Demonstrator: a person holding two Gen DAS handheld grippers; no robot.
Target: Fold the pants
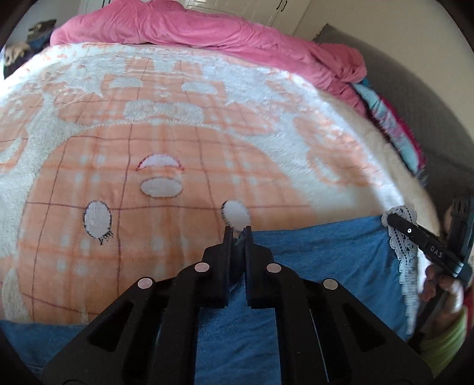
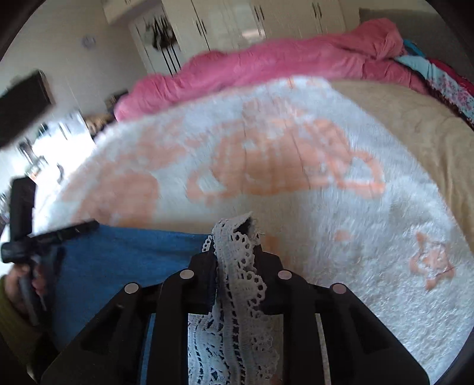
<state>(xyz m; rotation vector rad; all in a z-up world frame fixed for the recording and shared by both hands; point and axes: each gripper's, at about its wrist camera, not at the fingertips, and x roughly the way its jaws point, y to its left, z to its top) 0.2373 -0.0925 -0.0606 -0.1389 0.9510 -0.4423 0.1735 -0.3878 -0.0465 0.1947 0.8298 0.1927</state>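
Bedding filled both views: a fluffy white-and-peach plush blanket (image 1: 166, 142) with a cartoon face pattern covered the mattress, and it serves as the landmark here. Along the blanket's far edge lay a bunched pink duvet (image 1: 189, 26), with white wardrobe doors (image 2: 237, 20) behind it. On the blanket's near edge lay the blue denim pants (image 1: 311, 254), spread flat, with a white lace trim (image 2: 237, 266) at the end towards the blanket's right side.

The left gripper (image 1: 238, 234) was over the pants' far edge, about midway across the blanket; its jaws were pressed together on a fold of the blue fabric. The right gripper (image 2: 237, 234) was at the lace end, its jaws clamped on the bunched trim, which rose between them and hung down over the black frame. In the left wrist view it showed as a dark bar at the lace hem, with a hand (image 1: 444, 284) behind it.
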